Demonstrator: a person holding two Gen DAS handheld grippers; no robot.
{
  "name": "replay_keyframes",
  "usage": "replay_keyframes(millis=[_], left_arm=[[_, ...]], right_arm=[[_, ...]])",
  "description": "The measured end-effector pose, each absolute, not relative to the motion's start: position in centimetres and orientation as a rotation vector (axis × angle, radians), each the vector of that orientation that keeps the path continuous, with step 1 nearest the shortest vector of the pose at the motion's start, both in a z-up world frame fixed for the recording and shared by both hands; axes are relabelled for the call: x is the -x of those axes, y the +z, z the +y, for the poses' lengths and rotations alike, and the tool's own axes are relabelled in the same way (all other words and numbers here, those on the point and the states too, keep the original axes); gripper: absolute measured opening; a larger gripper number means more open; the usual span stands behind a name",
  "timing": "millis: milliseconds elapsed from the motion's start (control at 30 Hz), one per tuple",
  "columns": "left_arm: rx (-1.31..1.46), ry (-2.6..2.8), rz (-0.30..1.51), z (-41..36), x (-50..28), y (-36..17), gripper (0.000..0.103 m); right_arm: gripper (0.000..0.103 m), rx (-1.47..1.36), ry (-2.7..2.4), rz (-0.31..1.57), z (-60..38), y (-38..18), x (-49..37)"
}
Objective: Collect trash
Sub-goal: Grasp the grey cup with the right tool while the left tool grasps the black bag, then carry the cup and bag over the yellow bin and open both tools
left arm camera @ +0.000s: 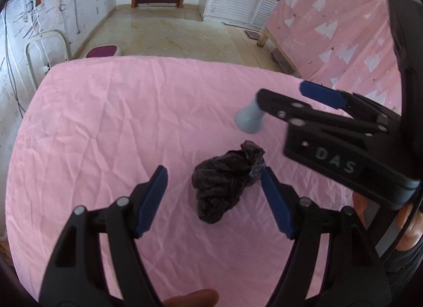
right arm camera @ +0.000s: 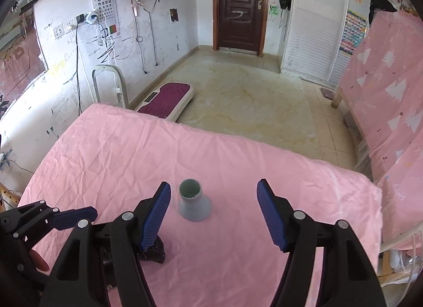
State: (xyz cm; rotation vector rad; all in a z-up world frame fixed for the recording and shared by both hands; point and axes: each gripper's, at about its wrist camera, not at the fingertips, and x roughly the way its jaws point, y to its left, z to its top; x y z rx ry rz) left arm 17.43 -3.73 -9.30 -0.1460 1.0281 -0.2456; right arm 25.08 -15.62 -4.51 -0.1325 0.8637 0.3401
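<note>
Pink cloth (left arm camera: 105,121) covers the table, where a crumpled black bag (left arm camera: 224,188) lies between the spread jaws of the left gripper (left arm camera: 214,201), touching its right finger. Farther off stands a grey cup (right arm camera: 194,201), between the right gripper's (right arm camera: 214,214) released jaws.

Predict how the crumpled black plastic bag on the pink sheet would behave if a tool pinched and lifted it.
The crumpled black plastic bag is thin, wrinkled film, so it would probably squash and droop. It looks light and likely slides on the pink sheet if pushed. It seems unlikely to roll.
</note>
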Motion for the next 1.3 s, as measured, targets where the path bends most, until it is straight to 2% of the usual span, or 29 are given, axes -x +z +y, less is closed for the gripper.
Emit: replay_keyframes(millis=[67, 167, 300, 400, 467, 633, 967, 1300], left_arm=[[0.135, -0.246, 1.032, -4.4, -17.7, -9.6, 0.07], [0.124, -0.247, 1.039, -4.7, -18.0, -10.1, 0.067], [0.109, -0.246, 1.034, -4.8, -18.1, -10.4, 0.054], [0.094, -0.239, 1.024, -4.9, -18.1, -10.5, 0.038], [0.084, -0.229, 1.021, -5.3, -18.1, -10.6, 0.034], [0.071, -0.201, 1.016, -5.1, -17.9, -10.4, 0.03], [0.071, -0.175, 0.952, -5.2, -16.3, -7.4, 0.03], [0.028, -0.176, 0.894, -8.7, -14.4, -4.6, 0.03]], right_arm=[[0.056, 0.13, 0.347, 0.874, -15.4, -5.0, -25.4], [0.043, 0.123, 0.362, 0.894, -15.2, -5.7, -25.8], [0.026, 0.118, 0.377, 0.919, -14.9, -6.7, -26.3], [0.017, 0.108, 0.393, 0.927, -14.8, -7.1, -26.5], [0.009, 0.108, 0.404, 0.923, -14.6, -7.2, -26.4], [0.009, 0.099, 0.399, 0.908, -15.1, -6.9, -26.1], [0.009, 0.071, 0.374, 0.851, -18.1, -4.2, -23.9], [0.009, 0.04, 0.311, 0.793, -23.6, -2.1, -20.6]])
